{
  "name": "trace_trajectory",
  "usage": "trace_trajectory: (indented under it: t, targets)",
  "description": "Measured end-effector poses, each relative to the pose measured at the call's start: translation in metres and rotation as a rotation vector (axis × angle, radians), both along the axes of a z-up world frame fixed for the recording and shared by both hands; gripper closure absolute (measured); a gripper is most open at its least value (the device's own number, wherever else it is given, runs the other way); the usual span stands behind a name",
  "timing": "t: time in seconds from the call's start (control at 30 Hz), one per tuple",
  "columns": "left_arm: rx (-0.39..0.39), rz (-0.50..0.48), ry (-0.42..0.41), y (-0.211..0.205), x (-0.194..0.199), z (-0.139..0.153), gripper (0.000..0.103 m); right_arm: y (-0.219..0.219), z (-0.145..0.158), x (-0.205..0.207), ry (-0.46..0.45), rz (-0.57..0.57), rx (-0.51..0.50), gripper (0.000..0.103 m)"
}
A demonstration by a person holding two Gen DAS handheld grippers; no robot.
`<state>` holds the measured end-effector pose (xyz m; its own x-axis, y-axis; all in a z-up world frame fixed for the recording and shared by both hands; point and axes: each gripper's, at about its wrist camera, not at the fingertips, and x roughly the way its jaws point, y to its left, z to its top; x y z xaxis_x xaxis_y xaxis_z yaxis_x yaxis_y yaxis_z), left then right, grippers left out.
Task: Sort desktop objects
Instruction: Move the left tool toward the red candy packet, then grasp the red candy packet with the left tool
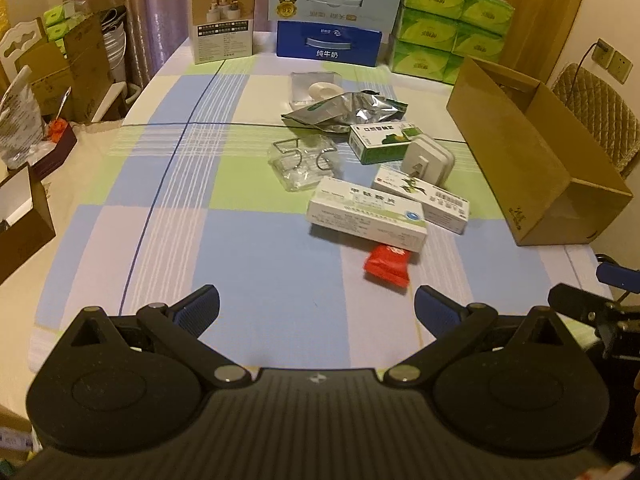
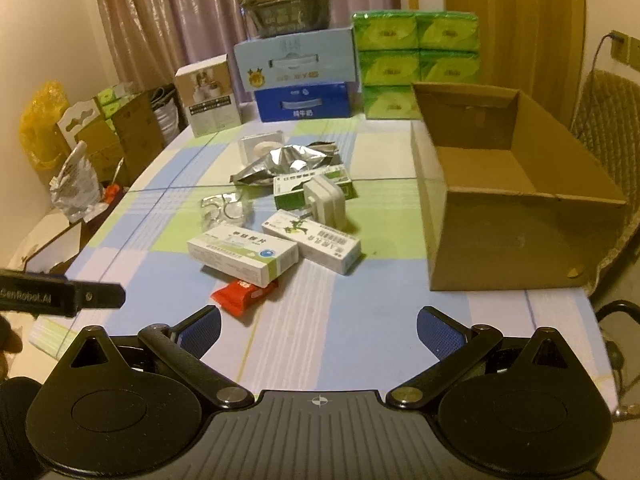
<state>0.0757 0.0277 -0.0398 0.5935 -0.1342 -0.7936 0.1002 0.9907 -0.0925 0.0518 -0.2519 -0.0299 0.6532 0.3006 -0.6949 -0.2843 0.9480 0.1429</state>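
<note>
Cardboard box (image 2: 516,216) empty; L gripper (image 1: 316,308) & R gripper (image 2: 318,328) fingers wide apart, holding nothing.

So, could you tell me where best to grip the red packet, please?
Probably the red packet's near, free end, coming from the table's front edge with the right gripper. Its far end is tucked under the white box, so only the near end is exposed; it lies flat, so pinch across its thin width.
</note>
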Motion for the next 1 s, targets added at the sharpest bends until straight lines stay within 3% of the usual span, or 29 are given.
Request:
trace_trajectory:
  t: [0.3,0.43,0.47,0.57,0.77,1.0]
  targets:
    - [0.034,-0.024,0.024,0.008,0.027,-0.024,0.001,0.021,-0.025,0.026,0.012,0.09,-0.031,0.002]
    - [0.011,-0.1,0.004,0.004,0.034,-0.036,0.001,0.023,-0.033,0.035,0.012,0.091,-0.054,0.004]
    - [-0.017,-0.142,-0.002,0.001,0.035,-0.04,0.001,0.022,-0.036,0.037,0.02,0.096,-0.059,0.009]
    - [-0.05,-0.237,0.007,-0.011,0.042,-0.051,0.007,0.02,-0.045,0.044,0.046,0.109,-0.066,0.02]
    - [-0.03,-0.393,-0.019,-0.045,0.058,-0.071,0.021,0.02,-0.057,0.055,0.061,0.118,-0.077,0.023]
    - [-0.029,-0.437,0.009,-0.063,0.071,-0.093,0.046,0.013,-0.064,0.064,0.072,0.099,-0.075,0.023]
